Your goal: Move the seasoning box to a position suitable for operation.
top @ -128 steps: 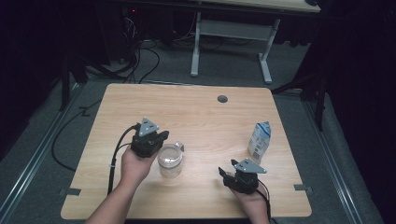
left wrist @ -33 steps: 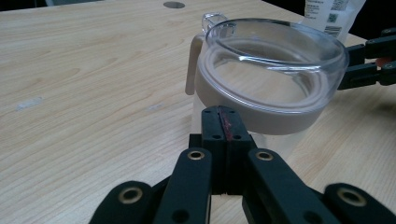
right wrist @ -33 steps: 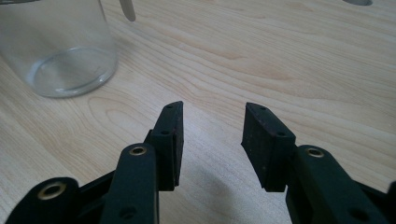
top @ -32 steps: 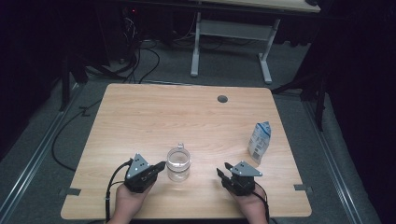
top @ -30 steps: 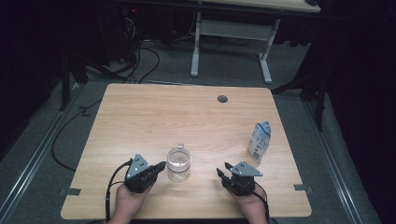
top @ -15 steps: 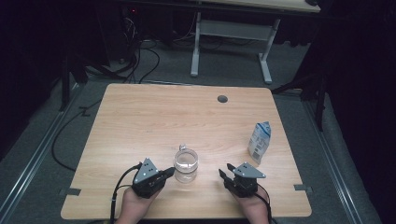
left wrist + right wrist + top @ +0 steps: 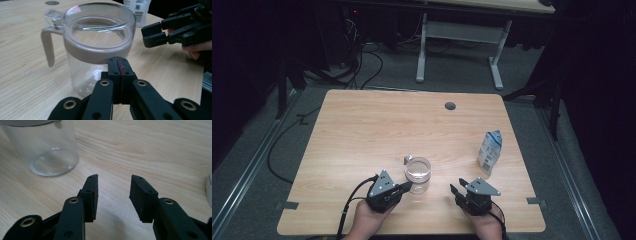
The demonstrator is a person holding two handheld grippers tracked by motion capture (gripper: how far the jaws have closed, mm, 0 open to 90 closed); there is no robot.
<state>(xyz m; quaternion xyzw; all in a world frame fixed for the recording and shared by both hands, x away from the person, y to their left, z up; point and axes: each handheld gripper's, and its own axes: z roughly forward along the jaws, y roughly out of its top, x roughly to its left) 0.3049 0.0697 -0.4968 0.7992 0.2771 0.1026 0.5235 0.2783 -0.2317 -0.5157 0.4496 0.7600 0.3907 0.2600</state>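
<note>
A clear glass mug (image 7: 418, 174) with a pale band and a handle stands upright near the table's front edge. My left gripper (image 7: 406, 187) is shut, empty, its tip right against the mug's near side; in the left gripper view the closed pads (image 7: 119, 67) sit at the mug's (image 7: 96, 45) wall. My right gripper (image 7: 459, 187) rests to the right of the mug, open with nothing between its fingers (image 7: 91, 190). In the right gripper view the mug's base (image 7: 47, 150) is at the upper left, apart from the jaws.
A small white and blue carton (image 7: 489, 151) stands upright at the right side of the wooden table (image 7: 377, 125). A round cable hole (image 7: 450, 106) is at the back. A white desk frame (image 7: 462, 35) stands on the floor beyond.
My shut left gripper has moved to the right along the front edge, and the mug has shifted right with it. The right gripper has stayed put.
</note>
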